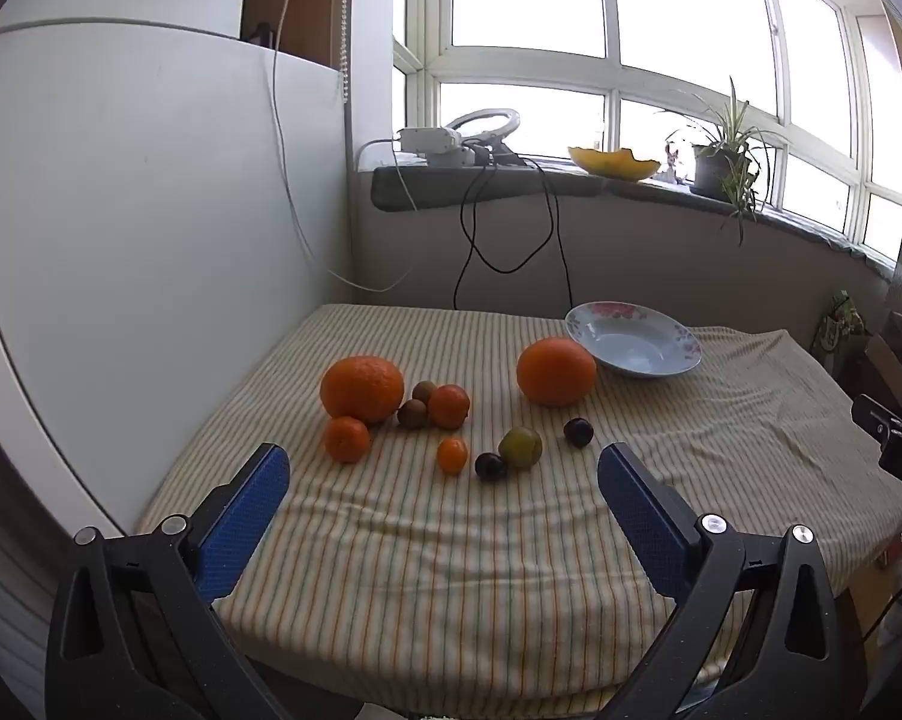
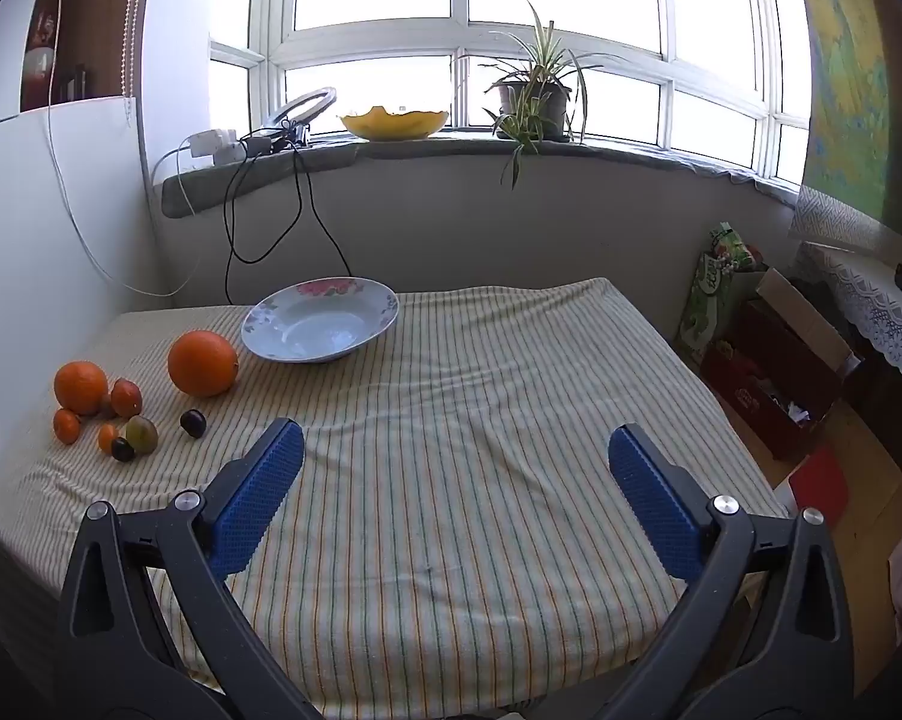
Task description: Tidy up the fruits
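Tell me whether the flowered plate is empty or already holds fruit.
Empty. The flowered plate shows only bare white inside; every fruit, like the nearest orange, lies on the striped cloth.

**Windowsill, wall and floor around the table**

A striped cream tablecloth covers the table. On the far grey windowsill sit a potted spider plant with long green leaves, a yellow scalloped bowl, a white ring light and white power adapters, their black cables hanging down the wall. A map poster hangs at right. An open cardboard box stands on the floor at right.
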`<state>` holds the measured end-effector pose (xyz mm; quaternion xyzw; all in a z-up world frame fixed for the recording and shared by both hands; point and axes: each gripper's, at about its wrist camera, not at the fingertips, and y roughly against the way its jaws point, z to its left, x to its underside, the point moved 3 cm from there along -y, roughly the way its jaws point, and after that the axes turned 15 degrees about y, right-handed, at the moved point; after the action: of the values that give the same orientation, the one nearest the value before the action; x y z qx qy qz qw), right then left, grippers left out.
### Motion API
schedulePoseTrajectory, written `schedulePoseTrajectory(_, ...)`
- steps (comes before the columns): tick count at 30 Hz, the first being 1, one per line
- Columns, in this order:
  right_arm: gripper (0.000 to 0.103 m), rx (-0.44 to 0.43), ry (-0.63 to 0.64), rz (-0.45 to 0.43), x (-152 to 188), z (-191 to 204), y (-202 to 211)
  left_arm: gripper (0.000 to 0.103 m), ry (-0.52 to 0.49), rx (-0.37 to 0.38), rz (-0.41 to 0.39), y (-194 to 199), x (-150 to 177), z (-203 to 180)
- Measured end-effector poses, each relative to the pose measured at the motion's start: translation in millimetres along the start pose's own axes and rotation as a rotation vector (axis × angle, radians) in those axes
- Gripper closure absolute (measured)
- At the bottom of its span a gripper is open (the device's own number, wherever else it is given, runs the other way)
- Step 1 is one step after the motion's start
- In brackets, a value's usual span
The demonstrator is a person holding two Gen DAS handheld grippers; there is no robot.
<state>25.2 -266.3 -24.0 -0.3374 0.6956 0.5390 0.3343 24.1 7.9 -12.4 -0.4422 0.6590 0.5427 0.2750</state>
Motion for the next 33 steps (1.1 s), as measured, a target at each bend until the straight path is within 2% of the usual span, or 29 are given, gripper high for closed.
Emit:
schedulePoseTrajectory(8,0.0,0.007,0.009,-0.009,-0.9,0.8,-0.6,0.001,-0.004,-0.031,0.006,-4.9,-1.7,-1.7)
schedulePoseTrajectory(33,0.0,0.001,0.024,-0.021,-4.9,6.0,3.7,0.001,0.005,-0.026,0.001,-2.0,-3.7,0.3)
